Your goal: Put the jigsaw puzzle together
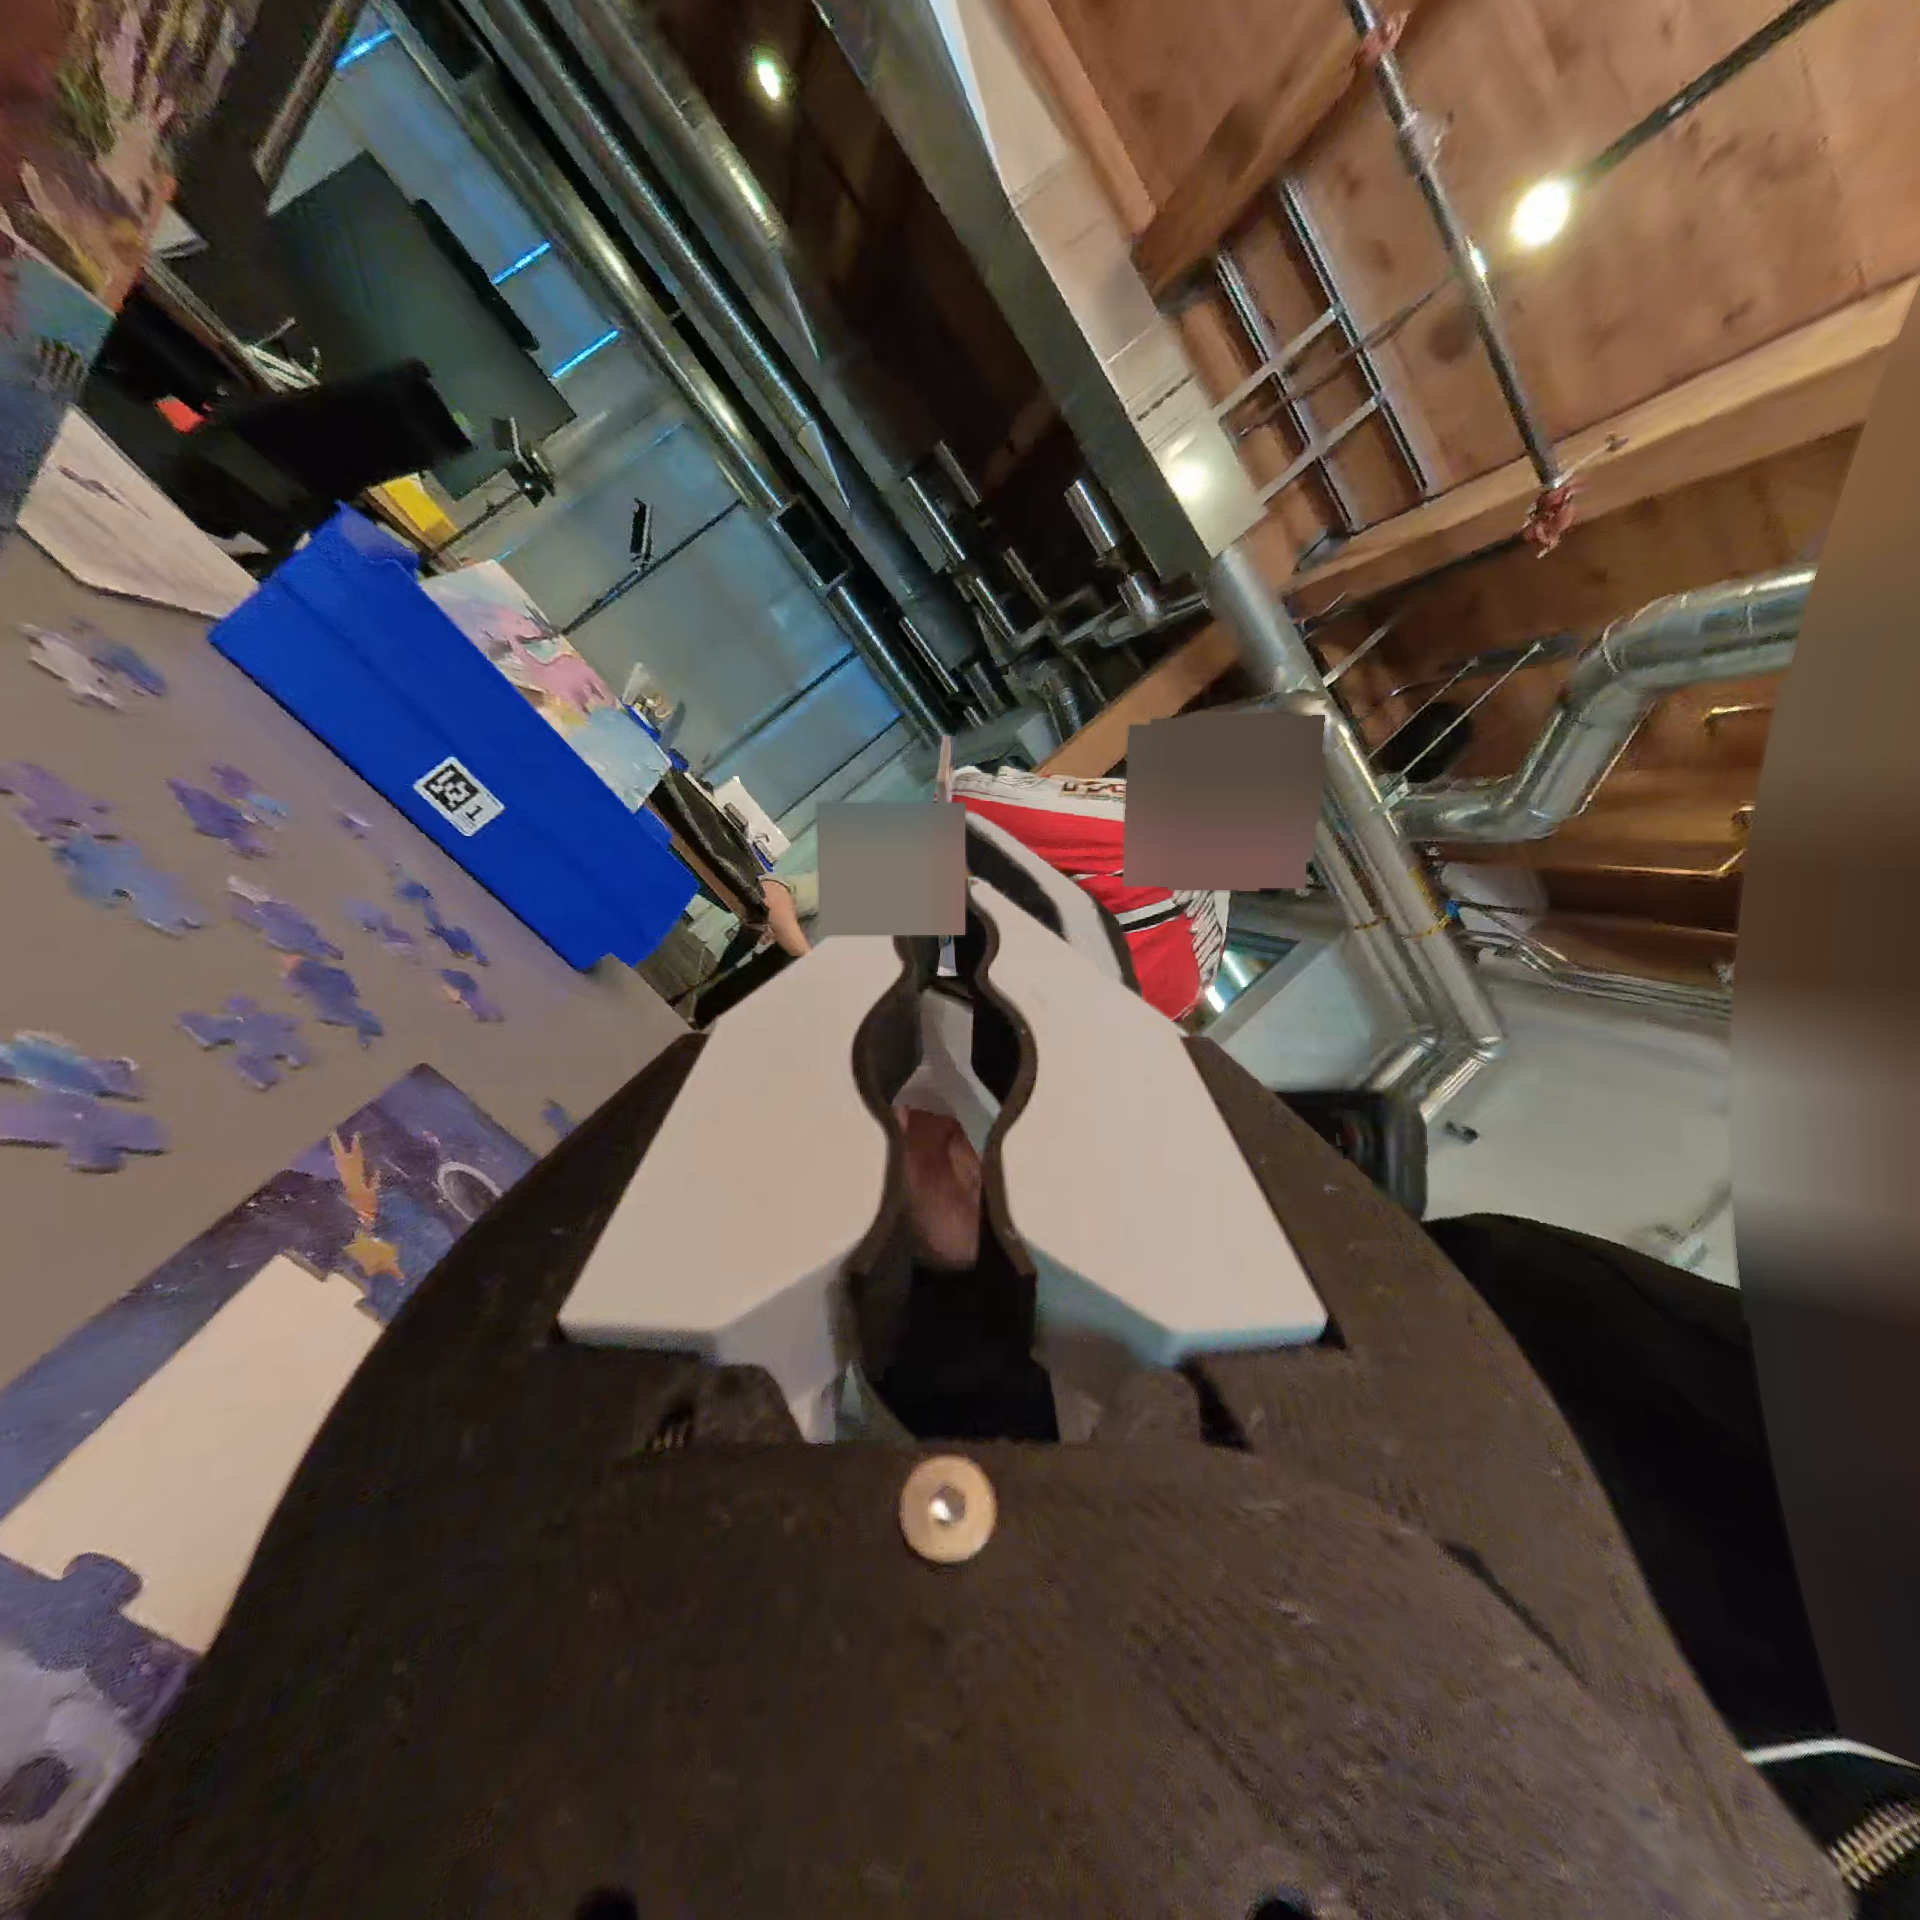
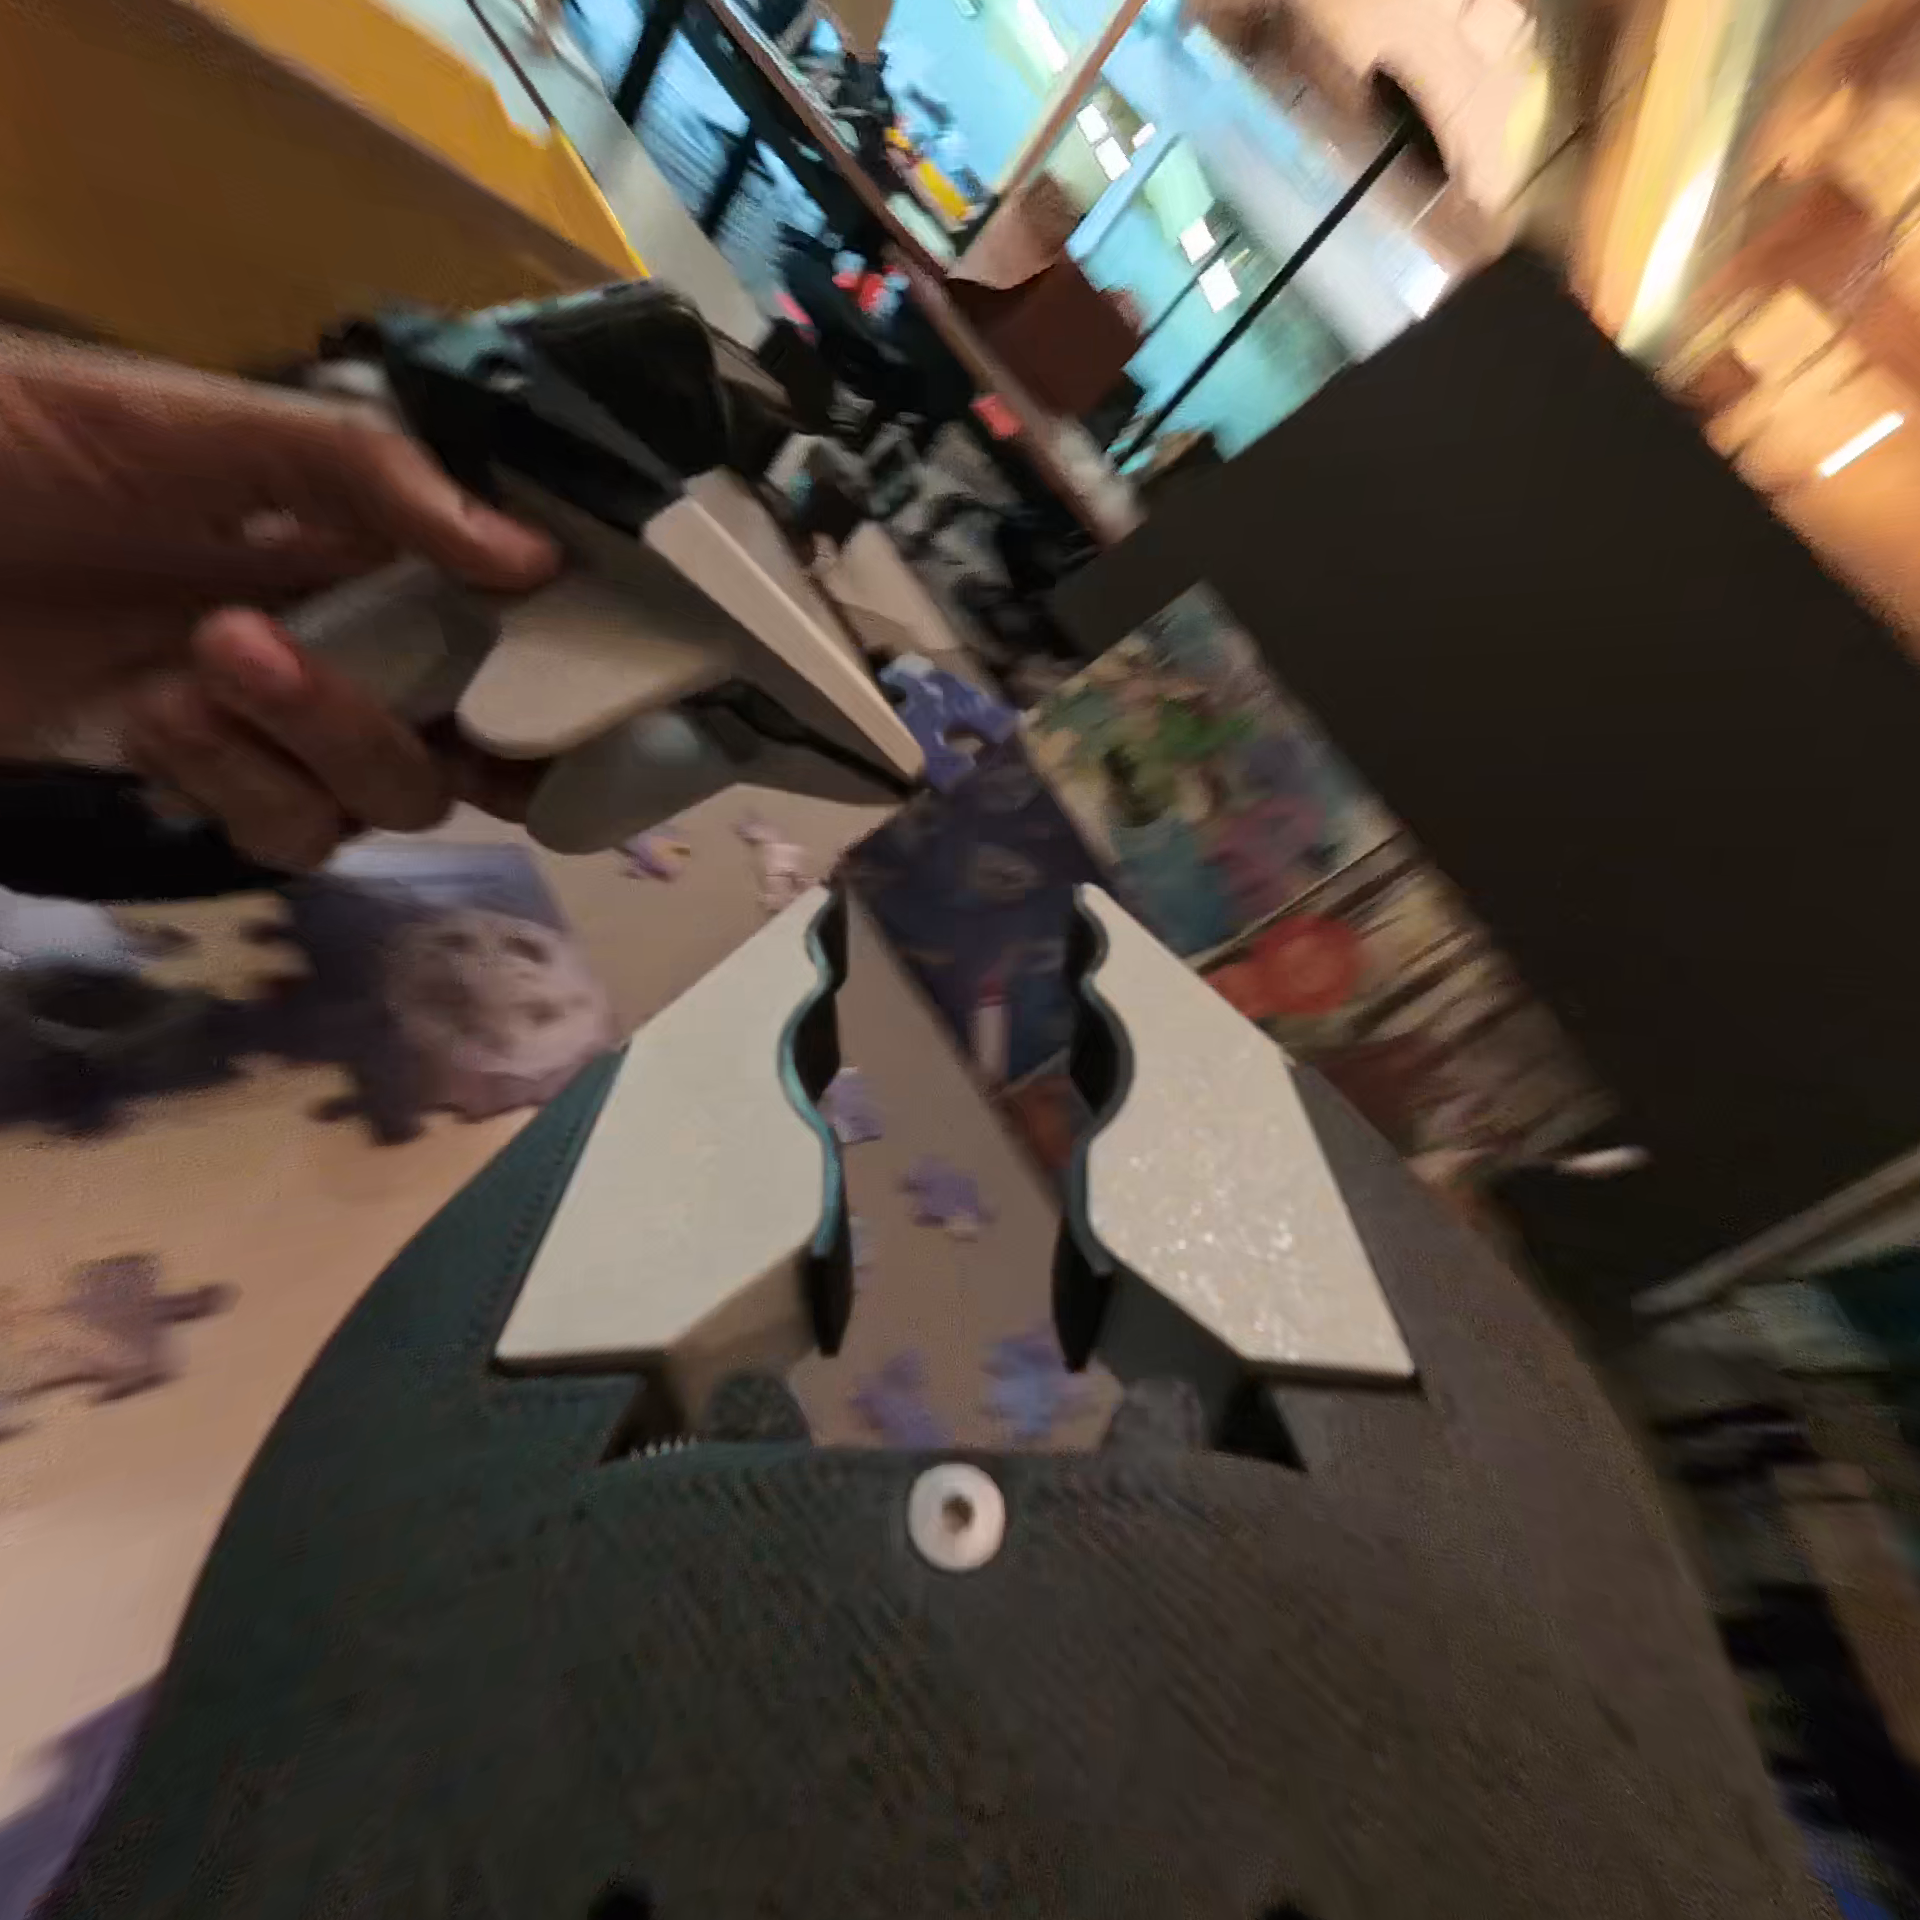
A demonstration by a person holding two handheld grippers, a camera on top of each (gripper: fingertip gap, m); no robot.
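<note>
A blue bin [image 1: 447,748] bearing a black-and-white square sticker [image 1: 458,796] is sitting at the far edge of the grey table [image 1: 156,966], with loose bluish puzzle pieces [image 1: 281,925] lying scattered nearer in. A partly built puzzle [image 1: 364,1226] is lying toward the near edge. Silver ducts [image 1: 1621,686] are running along a wooden wall [image 1: 1558,260]. A black box [image 2: 1507,644] is standing beside a colourful picture [image 2: 1226,790].
</note>
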